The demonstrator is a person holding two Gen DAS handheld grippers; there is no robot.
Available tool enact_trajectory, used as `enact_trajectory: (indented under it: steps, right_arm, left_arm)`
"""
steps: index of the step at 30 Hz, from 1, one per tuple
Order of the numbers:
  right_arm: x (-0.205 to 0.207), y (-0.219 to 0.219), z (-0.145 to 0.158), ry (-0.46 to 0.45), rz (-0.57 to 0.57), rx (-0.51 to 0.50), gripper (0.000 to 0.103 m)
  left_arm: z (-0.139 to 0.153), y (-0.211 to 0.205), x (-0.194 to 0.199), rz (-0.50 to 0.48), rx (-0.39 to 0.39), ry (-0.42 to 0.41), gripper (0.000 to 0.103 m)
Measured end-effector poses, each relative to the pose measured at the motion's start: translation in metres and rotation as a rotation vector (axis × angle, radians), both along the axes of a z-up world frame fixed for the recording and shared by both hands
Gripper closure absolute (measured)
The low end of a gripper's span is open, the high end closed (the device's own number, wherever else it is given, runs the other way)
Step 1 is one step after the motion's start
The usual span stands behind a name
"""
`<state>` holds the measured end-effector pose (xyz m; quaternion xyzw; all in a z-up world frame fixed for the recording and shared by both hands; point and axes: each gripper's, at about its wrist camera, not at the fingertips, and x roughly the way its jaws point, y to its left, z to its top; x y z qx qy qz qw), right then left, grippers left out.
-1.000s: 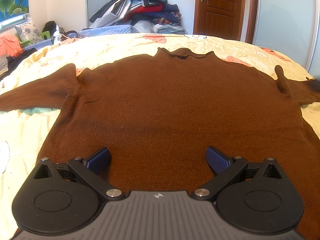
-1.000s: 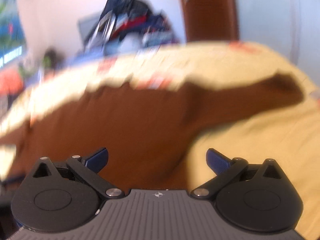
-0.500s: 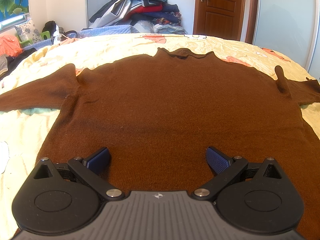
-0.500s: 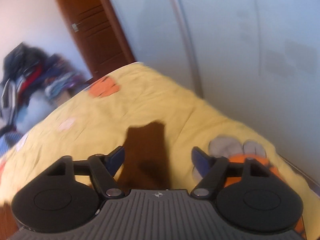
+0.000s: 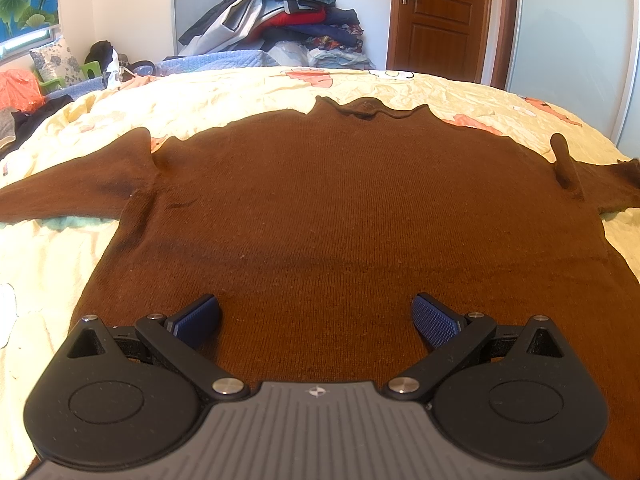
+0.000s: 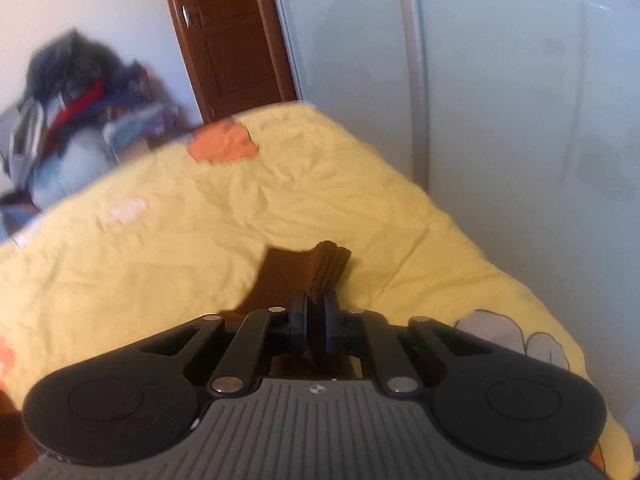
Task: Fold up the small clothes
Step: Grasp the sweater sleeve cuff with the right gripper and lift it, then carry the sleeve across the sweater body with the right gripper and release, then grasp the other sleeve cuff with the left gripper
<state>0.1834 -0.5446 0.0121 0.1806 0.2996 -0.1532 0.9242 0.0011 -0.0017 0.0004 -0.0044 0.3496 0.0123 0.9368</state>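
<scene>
A brown knit sweater (image 5: 352,208) lies flat on the yellow bedspread (image 5: 224,92), collar at the far side and sleeves spread to both sides. Over its lower hem my left gripper (image 5: 316,316) hangs open, its blue pads (image 5: 196,316) wide apart with only flat fabric below them. In the right wrist view the right gripper (image 6: 315,314) is shut on the ribbed cuff (image 6: 328,268) of the sweater's right sleeve, which bunches up between the pads near the right side of the bed.
A tall heap of clothes (image 5: 280,12) stands beyond the far edge of the bed. A wooden door (image 5: 440,16) and a pale wardrobe (image 6: 500,100) close the right side. Cushions and orange cloth (image 5: 20,88) lie off the bed's left.
The right gripper swung right from over the sweater body to the sleeve end and shut on the cuff, lifting it into a fold. The left gripper and the sweater body have not moved.
</scene>
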Motion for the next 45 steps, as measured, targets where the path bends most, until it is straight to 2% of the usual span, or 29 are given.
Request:
enact_trajectory:
  steps: [4,8,13,16,17,18,20,22,25,28,29,31,33,34,35,36,37,38,40,41,44,45]
  right_arm:
    - [-0.032,0.014,0.030,-0.104,0.027,0.037,0.090]
    - [-0.062,0.061,0.067,-0.214,0.148,0.085,0.089]
    - [-0.079,0.182,0.087,-0.307,0.451,0.178,0.089]
    - [-0.085,0.272,0.077,-0.289,0.648,0.209,0.088]
    - [-0.086,0.300,0.067,-0.259,0.703,0.200,0.085]
    - [-0.093,0.322,0.059,-0.237,0.732,0.178,0.066]
    - [-0.110,0.346,0.047,-0.226,0.739,0.137,0.045]
    - [-0.129,0.351,0.037,-0.207,0.778,0.163,0.046]
    - [-0.161,0.343,0.025,-0.181,0.764,0.152,0.047]
    - [-0.172,0.324,0.014,-0.163,0.698,0.114,0.045]
    - [-0.176,0.317,0.010,-0.156,0.680,0.129,0.044]
    - [-0.178,0.306,-0.005,-0.129,0.657,0.146,0.044]
    - [-0.178,0.306,-0.019,-0.100,0.647,0.142,0.044]
    - [-0.179,0.307,-0.022,-0.099,0.650,0.148,0.044]
    - [-0.180,0.309,-0.022,-0.116,0.654,0.140,0.040]
    - [-0.181,0.311,-0.022,-0.120,0.656,0.136,0.029]
    - [-0.180,0.310,-0.022,-0.115,0.659,0.141,0.026]
    - [-0.178,0.313,-0.023,-0.114,0.660,0.148,0.026]
    - [-0.177,0.311,-0.023,-0.117,0.654,0.179,0.025]
    - [-0.176,0.309,-0.023,-0.121,0.650,0.197,0.025]
    - [-0.174,0.305,-0.024,-0.128,0.640,0.240,0.025]
    - [-0.174,0.304,-0.024,-0.130,0.639,0.247,0.024]
  left_arm:
    - [0.000,-0.001,0.000,0.000,-0.003,-0.001,0.000]
    - [0.000,-0.002,0.001,0.000,-0.008,-0.003,0.000]
    - [0.000,-0.002,0.001,0.000,-0.007,-0.002,0.000]
    - [0.000,-0.002,0.001,-0.001,-0.006,-0.002,0.000]
    - [0.000,-0.002,0.001,-0.002,-0.006,-0.002,0.000]
    - [0.000,-0.002,0.001,-0.005,-0.007,-0.002,0.000]
    - [0.002,0.000,0.001,-0.011,-0.017,-0.004,0.000]
    - [0.003,0.002,-0.001,-0.020,-0.035,-0.007,0.000]
    - [0.008,0.013,0.000,-0.020,-0.130,-0.006,0.000]
    - [0.019,0.032,0.018,-0.001,-0.370,0.036,0.000]
    - [0.022,0.038,0.032,-0.006,-0.479,0.057,0.000]
    - [0.023,0.042,0.060,0.000,-0.618,0.111,0.000]
    - [0.017,0.037,0.092,0.015,-0.655,0.193,0.000]
    - [0.017,0.032,0.101,0.012,-0.633,0.179,0.001]
    - [0.018,0.027,0.112,0.010,-0.603,0.185,0.006]
    - [0.018,0.020,0.121,0.014,-0.576,0.196,0.009]
    - [0.020,0.013,0.128,0.011,-0.549,0.204,0.026]
    - [0.020,0.006,0.135,-0.002,-0.525,0.217,0.063]
    - [0.016,-0.008,0.148,0.007,-0.430,0.255,0.093]
    - [0.017,-0.014,0.150,0.008,-0.375,0.236,0.097]
    - [0.025,-0.028,0.155,-0.017,-0.250,0.194,0.099]
    - [0.032,-0.030,0.156,-0.019,-0.197,0.155,0.099]
